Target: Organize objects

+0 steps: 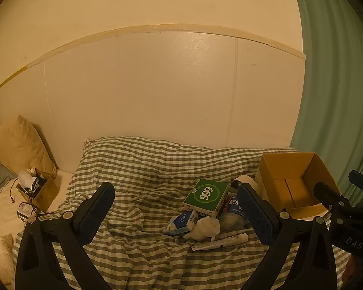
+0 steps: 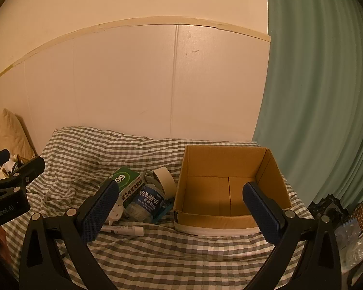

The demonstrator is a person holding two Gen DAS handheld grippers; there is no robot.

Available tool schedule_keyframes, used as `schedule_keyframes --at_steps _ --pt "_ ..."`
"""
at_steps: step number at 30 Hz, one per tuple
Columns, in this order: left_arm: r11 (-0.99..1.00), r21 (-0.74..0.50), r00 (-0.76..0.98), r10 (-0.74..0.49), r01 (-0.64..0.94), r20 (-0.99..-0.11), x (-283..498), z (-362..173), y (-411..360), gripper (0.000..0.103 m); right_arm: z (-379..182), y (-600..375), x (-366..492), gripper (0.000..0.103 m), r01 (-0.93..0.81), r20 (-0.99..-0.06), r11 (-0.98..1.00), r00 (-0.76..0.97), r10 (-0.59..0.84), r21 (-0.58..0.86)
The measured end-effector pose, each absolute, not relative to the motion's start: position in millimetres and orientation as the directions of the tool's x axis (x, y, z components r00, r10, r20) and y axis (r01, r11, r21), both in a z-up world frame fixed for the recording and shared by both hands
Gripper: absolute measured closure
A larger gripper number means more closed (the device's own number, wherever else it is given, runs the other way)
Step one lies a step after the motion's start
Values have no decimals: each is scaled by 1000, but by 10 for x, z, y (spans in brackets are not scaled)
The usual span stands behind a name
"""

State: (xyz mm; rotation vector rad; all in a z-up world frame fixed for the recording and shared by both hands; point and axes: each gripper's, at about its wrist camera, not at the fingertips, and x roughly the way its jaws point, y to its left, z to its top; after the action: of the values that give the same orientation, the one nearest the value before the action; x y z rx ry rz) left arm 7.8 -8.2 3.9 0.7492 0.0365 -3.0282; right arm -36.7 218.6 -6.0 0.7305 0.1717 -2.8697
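A heap of small household items is seen lying on a green-and-white checked bedspread (image 1: 138, 169), just beside an open brown cardboard box (image 2: 230, 164) that stands upright on the same cover with nothing visible inside it. At the top of the heap a green and white medicine carton marked 999 (image 1: 207, 195) is tilted over a clear plastic jar with a blue label (image 2: 147, 203), which lies on its side. A roll of cream-coloured tape (image 2: 164, 181) is propped behind the jar, near the box's left wall. In front of the carton a blue and white packet (image 1: 181, 222) and a small white plush figure (image 1: 204, 227) are found touching each other, and a slim white tube (image 1: 220, 240) lies flat on the cover just before them. The left gripper (image 1: 176, 215) is held above the bedspread facing the heap, its blue-padded jaws spread wide with nothing between them. The right gripper (image 2: 181, 207) is held facing the box's near left corner, its jaws likewise wide apart and unladen. By the wall at the far left a cream pillow (image 1: 24, 145) is leaned, with a smaller, filled cardboard box (image 1: 40, 191) in front of it.
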Motion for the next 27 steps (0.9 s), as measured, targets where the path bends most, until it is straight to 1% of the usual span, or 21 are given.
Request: schedule_keyframes --at_steps 10,20,27 --pt "-1000 -7 -889 -23 29 -457 122 95 -102 0 -19 2158 -346 0 197 -477 -978 -867 -143 -66" --pt "-999 -36 -913 -8 25 -409 290 367 -350 0 159 1997 -149 0 219 -449 -972 -880 -158 -87" --pt "-998 -57 -914 0 25 -406 323 430 -597 0 253 1826 -29 0 225 -445 -967 -883 -149 -124"
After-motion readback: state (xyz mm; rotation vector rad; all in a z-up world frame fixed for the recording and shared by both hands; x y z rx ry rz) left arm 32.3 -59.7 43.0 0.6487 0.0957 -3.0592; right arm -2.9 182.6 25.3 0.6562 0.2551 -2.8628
